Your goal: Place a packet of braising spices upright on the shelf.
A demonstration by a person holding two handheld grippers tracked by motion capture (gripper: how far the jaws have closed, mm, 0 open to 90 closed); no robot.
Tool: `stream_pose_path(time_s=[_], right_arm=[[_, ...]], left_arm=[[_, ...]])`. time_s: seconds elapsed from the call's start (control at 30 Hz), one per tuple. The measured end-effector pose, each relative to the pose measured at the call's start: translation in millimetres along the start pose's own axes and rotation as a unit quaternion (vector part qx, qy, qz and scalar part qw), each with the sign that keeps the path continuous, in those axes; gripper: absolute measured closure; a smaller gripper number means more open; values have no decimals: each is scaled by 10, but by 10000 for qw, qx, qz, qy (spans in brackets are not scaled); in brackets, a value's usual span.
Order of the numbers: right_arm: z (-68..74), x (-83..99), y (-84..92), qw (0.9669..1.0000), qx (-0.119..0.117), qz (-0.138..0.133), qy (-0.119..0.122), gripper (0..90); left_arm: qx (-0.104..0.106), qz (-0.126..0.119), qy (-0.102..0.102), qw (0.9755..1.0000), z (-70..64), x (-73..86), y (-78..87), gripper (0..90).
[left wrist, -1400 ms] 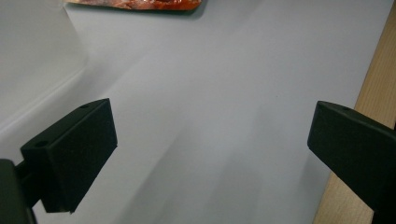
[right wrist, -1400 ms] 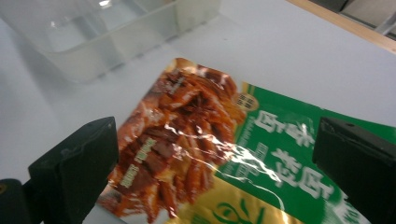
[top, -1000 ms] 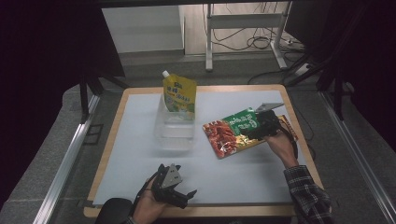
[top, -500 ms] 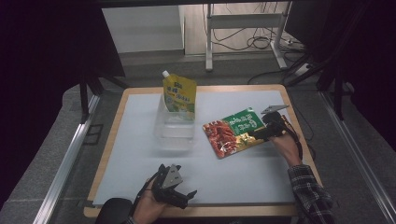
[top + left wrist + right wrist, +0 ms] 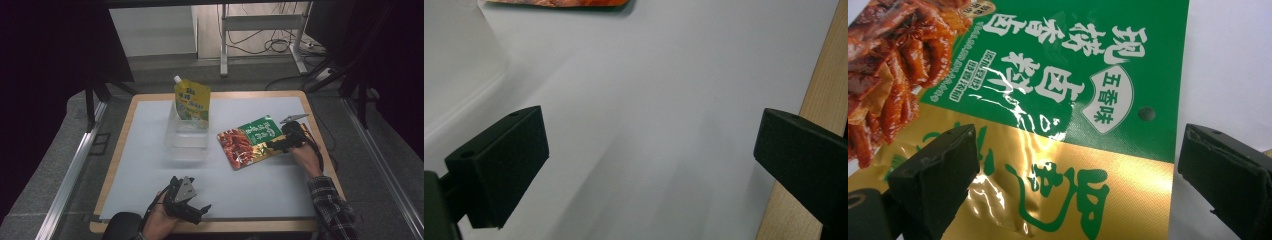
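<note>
Right now the right gripper, jaws spread wide, hovers at the right-hand end of the green-and-gold snack packet lying flat right of centre, its long axis running leftward.

Right gripper at snack packet

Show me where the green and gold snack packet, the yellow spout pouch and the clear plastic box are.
snack packet (image 5: pixel 250 142), high view, middle of its printed front.
yellow spout pouch (image 5: pixel 192 102), high view, middle of its yellow face.
clear plastic box (image 5: pixel 186 141), high view, its see-through bottom in front of the pouch.
</note>
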State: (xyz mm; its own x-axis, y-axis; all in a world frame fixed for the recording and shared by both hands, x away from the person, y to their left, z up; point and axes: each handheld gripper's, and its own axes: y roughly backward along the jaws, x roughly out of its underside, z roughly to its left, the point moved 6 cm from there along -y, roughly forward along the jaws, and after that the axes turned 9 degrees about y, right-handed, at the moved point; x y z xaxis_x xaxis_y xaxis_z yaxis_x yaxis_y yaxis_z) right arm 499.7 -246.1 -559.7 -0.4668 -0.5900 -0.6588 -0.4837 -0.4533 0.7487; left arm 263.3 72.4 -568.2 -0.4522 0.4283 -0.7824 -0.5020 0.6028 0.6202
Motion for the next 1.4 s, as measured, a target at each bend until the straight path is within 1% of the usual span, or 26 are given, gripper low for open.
stream_pose_path(time_s=[0.17,0.23,0.27,0.33,0.37,0.43,0.53,0.57,0.7,0.77,0.83,0.87,0.9,0.97,1.0,1.03,1.07,1.1,1.17,1.23,1.27,1.3,1.33,1.4], right_arm=[[-26,22,-15,9999,49,59,-100,30],[-26,41,-25,9998,19,126,-160,29],[-27,49,-34,9998,9,143,-149,27],[-25,51,-40,9998,9,136,-139,26],[-17,44,-35,9997,-41,121,-186,26],[1,21,-26,9995,-160,16,-271,24],[9,-6,-3,9996,-148,-40,-258,24],[14,-14,7,9994,-148,-67,-302,24],[29,-71,70,9984,-272,-280,-404,26],[50,-105,102,9975,-373,-379,-461,39],[107,-143,118,9956,-623,-476,-514,47],[144,-158,110,9957,-674,-452,-453,48],[174,-166,95,9963,-674,-390,-370,48],[205,-172,64,9978,-552,-251,-259,55],[220,-175,54,9979,-556,-204,-245,55],[231,-177,47,9978,-585,-200,-226,55],[242,-185,43,9980,-562,-203,-204,55],[241,-188,42,9982,-537,-176,-198,53],[242,-199,35,9976,-580,-174,-345,47],[239,-190,18,9973,-604,-58,-417,48],[235,-177,2,9980,-541,47,-330,52],[233,-172,-7,9984,-471,103,-296,71],[226,-167,-12,9989,-349,156,-275,149],[220,-162,-15,9990,-276,212,-298,297]], left_arm=[[-4,19,-13,10000,-1,3,-4,10],[-4,22,-17,10000,-3,4,-5,9],[-6,21,-17,10000,-4,4,-5,9],[-5,21,-17,10000,-3,4,-4,10],[-6,21,-17,10000,-3,4,-4,9],[-8,22,-21,10000,-3,4,-5,10],[-5,27,-27,10000,-5,5,-6,10],[-5,28,-30,10000,-5,4,-6,10],[-3,35,-32,10000,-6,6,-8,10],[0,40,-40,10000,-8,6,-10,10],[-4,53,-53,10000,-11,8,-13,10],[-5,61,-61,10000,-12,9,-13,10],[-5,65,-67,10000,-12,9,-13,10],[-7,62,-68,10000,-14,9,-13,10],[-8,58,-67,10000,-15,9,-13,10],[-8,59,-71,10000,-15,9,-13,10],[-3,63,-72,10000,-16,10,-15,10],[1,69,-73,9999,-19,11,-18,10],[-16,88,-101,9999,-23,14,-24,11],[-12,109,-124,9999,-32,16,-31,11],[-19,114,-134,9998,-32,16,-32,11],[-22,117,-143,9998,-34,17,-33,11],[-23,116,-144,9998,-34,16,-34,11],[-26,119,-143,9998,-33,17,-35,11]])
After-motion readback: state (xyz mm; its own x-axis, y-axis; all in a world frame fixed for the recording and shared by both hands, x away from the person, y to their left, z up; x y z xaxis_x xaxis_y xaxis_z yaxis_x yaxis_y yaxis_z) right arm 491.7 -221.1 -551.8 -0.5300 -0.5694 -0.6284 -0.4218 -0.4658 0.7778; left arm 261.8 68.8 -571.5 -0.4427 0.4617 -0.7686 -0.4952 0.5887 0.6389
